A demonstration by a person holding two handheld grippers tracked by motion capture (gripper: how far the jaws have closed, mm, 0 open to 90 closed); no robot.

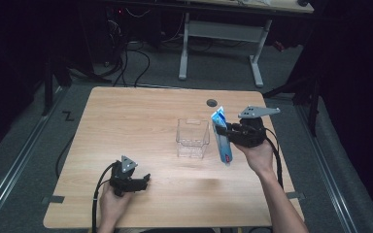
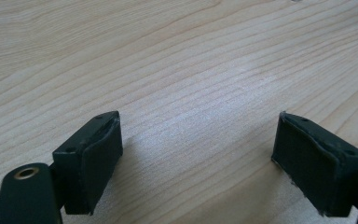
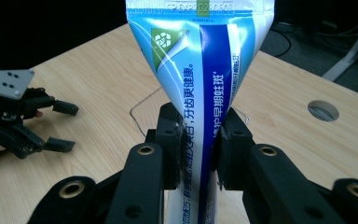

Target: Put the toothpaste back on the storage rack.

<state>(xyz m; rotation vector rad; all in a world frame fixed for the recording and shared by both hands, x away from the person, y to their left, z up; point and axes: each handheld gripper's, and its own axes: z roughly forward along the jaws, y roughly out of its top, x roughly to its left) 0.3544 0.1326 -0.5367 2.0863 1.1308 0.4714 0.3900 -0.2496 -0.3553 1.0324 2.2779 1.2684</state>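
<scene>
Now toothpaste tube [image 1: 222,137] upright in right tongs [image 1: 226,131], crimped end up.

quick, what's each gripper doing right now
Left gripper: open, holding nothing, low over the table.
Right gripper: shut on the toothpaste tube, beside the clear box.

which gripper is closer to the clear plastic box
Right. The right gripper, clamping a toothpaste tube, sits just beside the clear plastic box; the left gripper rests open, nearer the person.
</scene>
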